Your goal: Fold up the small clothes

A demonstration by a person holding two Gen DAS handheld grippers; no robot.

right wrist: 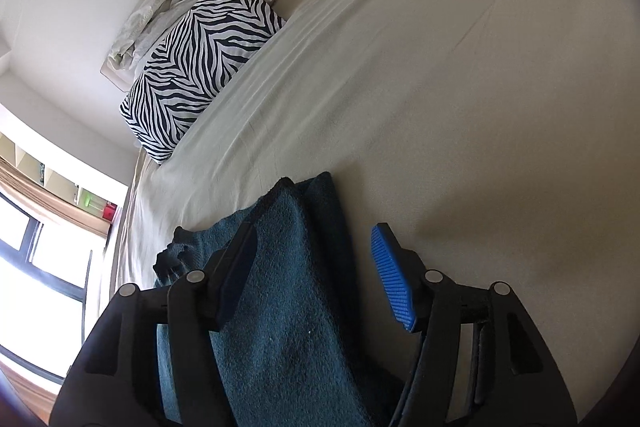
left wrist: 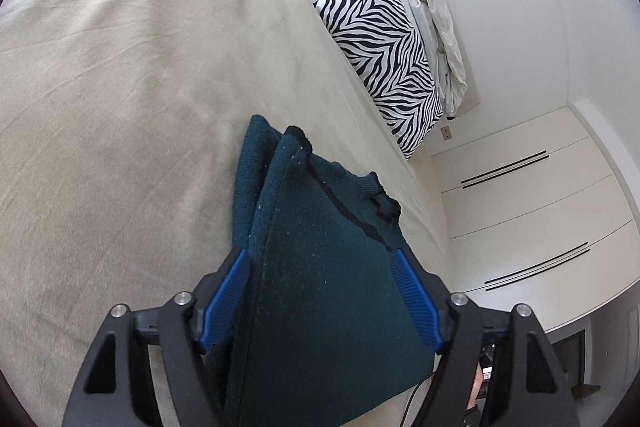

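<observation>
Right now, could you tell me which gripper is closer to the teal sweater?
Left gripper: the teal sweater touches both fingers; the right gripper's outer finger stands clear.
</observation>
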